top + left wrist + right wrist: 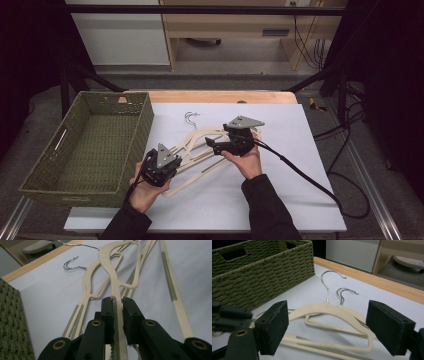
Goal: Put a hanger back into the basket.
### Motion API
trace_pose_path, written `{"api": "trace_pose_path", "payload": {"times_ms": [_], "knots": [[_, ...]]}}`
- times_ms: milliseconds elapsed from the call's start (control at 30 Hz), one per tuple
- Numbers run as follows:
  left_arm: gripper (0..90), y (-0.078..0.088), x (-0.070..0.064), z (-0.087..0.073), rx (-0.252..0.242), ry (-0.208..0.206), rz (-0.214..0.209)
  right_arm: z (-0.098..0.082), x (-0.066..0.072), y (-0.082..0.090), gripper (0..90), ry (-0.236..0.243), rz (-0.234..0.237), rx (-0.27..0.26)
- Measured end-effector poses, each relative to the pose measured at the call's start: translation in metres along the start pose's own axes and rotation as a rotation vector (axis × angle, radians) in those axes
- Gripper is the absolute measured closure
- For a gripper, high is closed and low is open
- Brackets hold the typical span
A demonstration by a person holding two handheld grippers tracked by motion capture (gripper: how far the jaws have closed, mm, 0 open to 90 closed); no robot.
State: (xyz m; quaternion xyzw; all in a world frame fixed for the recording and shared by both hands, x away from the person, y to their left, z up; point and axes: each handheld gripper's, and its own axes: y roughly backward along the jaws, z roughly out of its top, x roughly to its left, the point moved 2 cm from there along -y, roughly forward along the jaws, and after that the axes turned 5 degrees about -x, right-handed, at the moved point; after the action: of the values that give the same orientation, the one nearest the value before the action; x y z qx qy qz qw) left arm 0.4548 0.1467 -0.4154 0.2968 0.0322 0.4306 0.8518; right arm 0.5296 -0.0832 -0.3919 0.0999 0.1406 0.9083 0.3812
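Several cream hangers (pixel 200 150), at least three by their steel hooks (pixel 325 286), piled on a white sheet (pixel 280 200) over the wooden counter (pixel 220 96). One green woven basket (pixel 90 145) at left. Dark room, pale cabinets beyond. Long axis diagonal, hooks toward the far edge. Left gripper (pixel 117 305) fingers pinching one hanger arm; right gripper (pixel 325 327) fingers spread wide above the pile.

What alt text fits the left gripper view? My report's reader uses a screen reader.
The left tongs clamp one arm of a cream hanger lying with other hangers on a white sheet. A green woven basket edges the left.
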Motion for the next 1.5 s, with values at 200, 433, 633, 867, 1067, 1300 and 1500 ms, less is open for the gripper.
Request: {"api": "trace_pose_path", "payload": {"times_ms": [200, 433, 633, 867, 1067, 1300, 1500], "knots": [[79.6, 0.005, -0.006, 0.004, -0.027, -0.011, 0.009, 0.004, -0.002, -0.023, 27.1, -0.014, -0.014, 0.028], [79.6, 0.005, -0.008, 0.003, -0.021, -0.019, 0.007, 0.004, -0.006, -0.056, 45.2, -0.045, -0.014, 0.058], [79.6, 0.005, -0.008, 0.002, -0.015, -0.014, 0.002, 0.004, -0.010, -0.076, 54.7, -0.049, -0.019, 0.088], [79.5, 0.002, -0.008, 0.001, -0.033, -0.020, 0.005, 0.004, -0.018, -0.090, 70.5, -0.094, 0.019, 0.131], [79.6, 0.003, -0.012, 0.001, -0.006, -0.019, -0.018, 0.001, -0.017, -0.095, 81.4, -0.063, 0.037, 0.195], [79.3, 0.001, -0.012, -0.001, -0.003, -0.023, -0.028, 0.004, -0.013, -0.089, 88.6, -0.064, 0.033, 0.200], [73.7, -0.001, -0.008, -0.001, 0.006, 0.002, -0.082, 0.008, -0.005, -0.077, 89.2, -0.030, 0.013, 0.164]]}}
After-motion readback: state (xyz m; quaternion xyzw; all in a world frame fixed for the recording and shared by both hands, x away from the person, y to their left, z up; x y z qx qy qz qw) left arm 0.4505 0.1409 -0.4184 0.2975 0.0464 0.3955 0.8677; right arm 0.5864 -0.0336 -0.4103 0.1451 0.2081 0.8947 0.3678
